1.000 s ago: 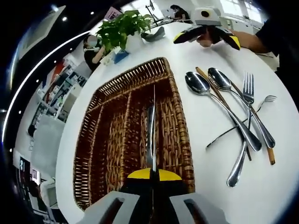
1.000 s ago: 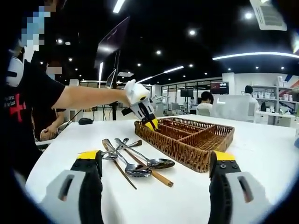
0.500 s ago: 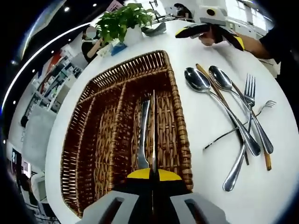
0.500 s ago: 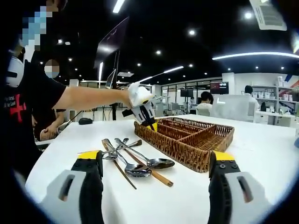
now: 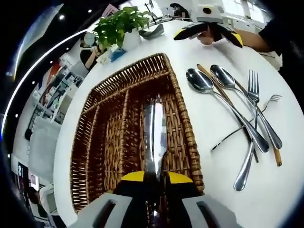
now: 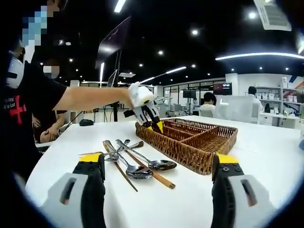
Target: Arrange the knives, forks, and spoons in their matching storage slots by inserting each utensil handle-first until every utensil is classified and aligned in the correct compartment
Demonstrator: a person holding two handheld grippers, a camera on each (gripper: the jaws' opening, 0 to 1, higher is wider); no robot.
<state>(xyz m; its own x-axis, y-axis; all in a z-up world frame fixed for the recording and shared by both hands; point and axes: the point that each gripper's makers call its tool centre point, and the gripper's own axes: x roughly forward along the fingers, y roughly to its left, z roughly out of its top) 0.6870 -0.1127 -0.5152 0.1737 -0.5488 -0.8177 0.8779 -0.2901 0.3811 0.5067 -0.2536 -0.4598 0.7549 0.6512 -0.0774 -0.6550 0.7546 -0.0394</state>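
A brown wicker cutlery basket [image 5: 183,114] with long compartments lies on the white table. My left gripper [image 5: 155,176] hovers over its right-hand compartment, yellow-tipped jaws parted a little. A shiny knife [image 5: 155,133] runs lengthwise between them along that slot. In the right gripper view the left gripper [image 6: 157,126] sits at the near-left corner of the basket [image 6: 190,152]. Right of the basket lie two spoons [image 5: 202,81], two forks [image 5: 252,88] and a wooden-handled piece [image 5: 275,156], crossing one another. My right gripper [image 6: 158,159] is open, low over the table before the utensil pile [image 6: 135,166].
A potted plant [image 5: 118,26] stands past the far end of the basket. A hand holds the right gripper [image 5: 209,38] at the far table edge. The person's arm [image 6: 90,99] reaches in from the left. Bare table [image 6: 266,156] spreads right of the basket.
The left jaws were shut on the knife held on edge; now they have parted and the knife shows its flat side in the slot. The right gripper has stayed put.
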